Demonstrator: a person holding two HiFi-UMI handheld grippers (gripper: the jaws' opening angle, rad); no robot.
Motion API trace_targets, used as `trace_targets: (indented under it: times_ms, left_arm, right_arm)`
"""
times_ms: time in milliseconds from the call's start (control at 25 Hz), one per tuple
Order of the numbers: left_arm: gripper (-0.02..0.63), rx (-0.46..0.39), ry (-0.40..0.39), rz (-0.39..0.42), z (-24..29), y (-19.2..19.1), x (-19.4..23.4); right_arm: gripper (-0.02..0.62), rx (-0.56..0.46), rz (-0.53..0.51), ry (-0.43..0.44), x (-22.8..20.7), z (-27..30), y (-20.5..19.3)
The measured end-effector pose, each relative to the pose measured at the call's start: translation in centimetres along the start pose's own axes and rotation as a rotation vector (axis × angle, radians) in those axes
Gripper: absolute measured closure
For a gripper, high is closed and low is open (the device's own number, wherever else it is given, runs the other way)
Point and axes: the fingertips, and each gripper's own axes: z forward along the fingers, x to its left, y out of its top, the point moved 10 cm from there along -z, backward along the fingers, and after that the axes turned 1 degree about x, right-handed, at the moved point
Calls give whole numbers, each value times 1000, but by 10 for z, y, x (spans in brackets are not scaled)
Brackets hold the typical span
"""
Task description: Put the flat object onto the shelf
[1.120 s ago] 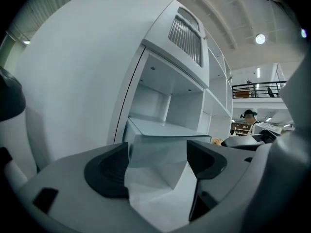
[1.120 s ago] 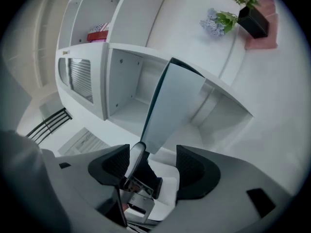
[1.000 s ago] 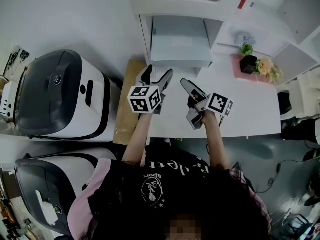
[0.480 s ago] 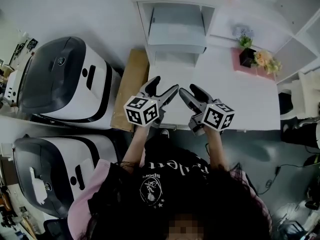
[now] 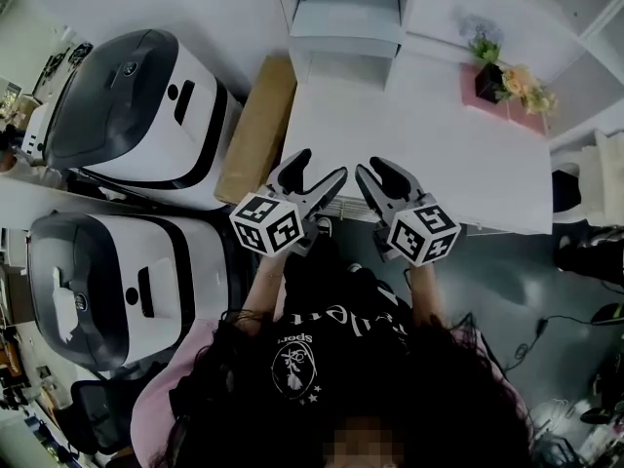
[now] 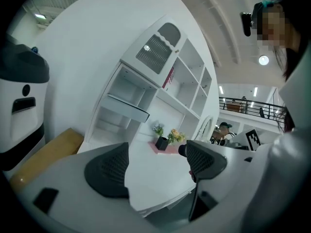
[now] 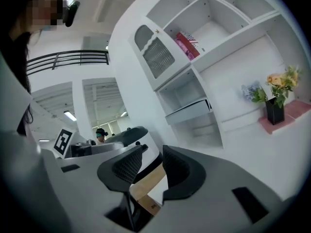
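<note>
A lab-like hall is suggested by a white desk (image 5: 419, 154) and shelf unit (image 7: 228, 47) with potted flowers (image 5: 512, 86) staged beside two large white machines (image 5: 136, 115) at the left, below a railed gallery (image 6: 243, 105).

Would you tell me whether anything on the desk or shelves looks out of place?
Only the flat grey object: it sits in the shelf unit but appears to jut out past its front edge. Nothing else stands out.
</note>
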Motion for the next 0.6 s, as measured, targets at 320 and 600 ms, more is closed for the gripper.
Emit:
trace_targets:
  times_ms: [320, 600]
  left_arm:
    - [221, 15, 51, -31, -33, -52, -49]
    - [222, 35, 89, -30, -60, -66, -64]
  right_arm:
    - [500, 61, -34, 48, 14, -41, -36]
    - [523, 76, -24, 94, 27, -50, -56]
